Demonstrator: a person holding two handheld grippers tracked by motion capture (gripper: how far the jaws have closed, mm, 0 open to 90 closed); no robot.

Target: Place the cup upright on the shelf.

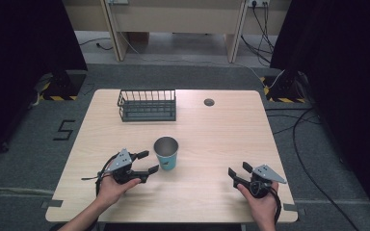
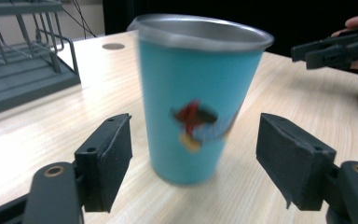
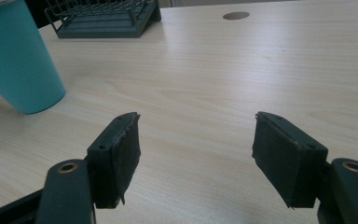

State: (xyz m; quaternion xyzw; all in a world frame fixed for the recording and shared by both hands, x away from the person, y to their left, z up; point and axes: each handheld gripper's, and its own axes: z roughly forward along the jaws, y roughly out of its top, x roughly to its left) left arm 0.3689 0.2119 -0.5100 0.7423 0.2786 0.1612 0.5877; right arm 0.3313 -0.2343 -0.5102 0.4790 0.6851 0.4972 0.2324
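Left gripper (image 1: pixel 146 162) wide open, cup (image 1: pixel 166 153) upright on worktop (image 1: pixel 212 139) just ahead between its jaws, no contact; right gripper (image 1: pixel 238 172) open, well apart from cup.

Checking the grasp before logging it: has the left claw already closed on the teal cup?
No: in the left gripper view the left claw stands open, with table showing between each jaw and the teal cup.
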